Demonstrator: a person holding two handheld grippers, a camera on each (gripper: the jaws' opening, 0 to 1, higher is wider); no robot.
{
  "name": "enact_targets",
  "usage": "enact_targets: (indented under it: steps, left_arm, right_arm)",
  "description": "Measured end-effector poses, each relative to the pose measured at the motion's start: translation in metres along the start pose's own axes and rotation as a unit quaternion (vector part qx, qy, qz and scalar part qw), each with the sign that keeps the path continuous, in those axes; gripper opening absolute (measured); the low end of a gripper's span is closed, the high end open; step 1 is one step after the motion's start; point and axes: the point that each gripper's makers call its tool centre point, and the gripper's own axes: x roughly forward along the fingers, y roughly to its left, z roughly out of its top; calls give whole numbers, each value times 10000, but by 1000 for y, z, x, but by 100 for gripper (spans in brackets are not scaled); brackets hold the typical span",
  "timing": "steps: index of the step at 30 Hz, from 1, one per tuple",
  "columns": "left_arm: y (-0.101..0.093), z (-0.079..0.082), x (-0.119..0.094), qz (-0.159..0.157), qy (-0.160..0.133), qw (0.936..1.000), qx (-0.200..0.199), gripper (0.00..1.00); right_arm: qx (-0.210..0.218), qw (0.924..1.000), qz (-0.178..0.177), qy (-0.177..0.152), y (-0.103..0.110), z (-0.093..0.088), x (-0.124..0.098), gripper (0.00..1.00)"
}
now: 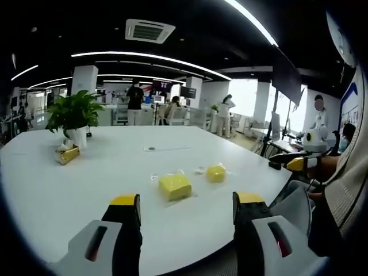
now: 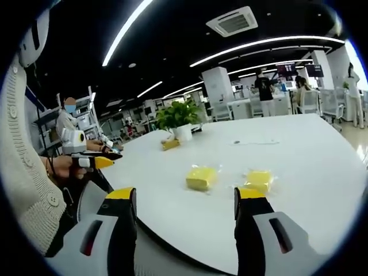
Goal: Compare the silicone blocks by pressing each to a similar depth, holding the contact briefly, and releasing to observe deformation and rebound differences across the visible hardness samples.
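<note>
1. Nearest the lens in the left gripper view, we log the left claw (image 1: pixel 186 208) at 6 o'clock: black jaws with yellow tips, spread wide, nothing between them, poised over the near edge of the white worktop (image 1: pixel 86 178).
2. Beyond the jaw tips we note the square yellow block (image 1: pixel 175 186) at centre, lying flat on the worktop in a clear wrapper.
3. Just to its 2 o'clock lies the rounder yellow block (image 1: pixel 216 172), near the first but apart from it.
4. At 9 o'clock, well apart from the blocks, a potted plant (image 1: pixel 73 115) stands with a small yellow box (image 1: pixel 68 154) just beside its pot.
5. At 3 o'clock the other claw enters the left gripper view, held by a person in a cream knit sleeve (image 1: pixel 351 172).
6. In the right gripper view we record the right claw (image 2: pixel 185 208) at 6 o'clock, jaws likewise parted and empty, hanging at the worktop rim.
7. Both blocks lie ahead of it, side by side and apart, neither touched by any jaw.
8. People stand among desks in the far background at 12 o'clock.
</note>
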Motion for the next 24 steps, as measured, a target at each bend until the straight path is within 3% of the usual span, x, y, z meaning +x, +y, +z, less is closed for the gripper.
enact_targets:
  steps: [4, 8, 12, 19, 24]
  left_arm:
    - [0, -1, 0, -11, 35, 10000, -13, 62]
    - [0, -2, 1, -28, 56, 10000, -56, 62]
    - [1, 5, 1, -5, -113, 9999, -129, 62]
    - [3, 7, 2, 5, -119, 9999, -107, 61]
    - [-1, 10, 0, -123, -170, 9997, -158, 45]
  right_arm:
    - [-7, 10000, -5, 47, -1, -3, -1, 65]
    - [42, 9999, 57, -108, 2, 2, -3, 63]
    - [134, 9995, 69, -264, 2, 7, -3, 61]
    - [380, 9989, 160, -214, 4, 5, -3, 60]
    - [375, 9991, 128, -176, 3, 2, -2, 61]
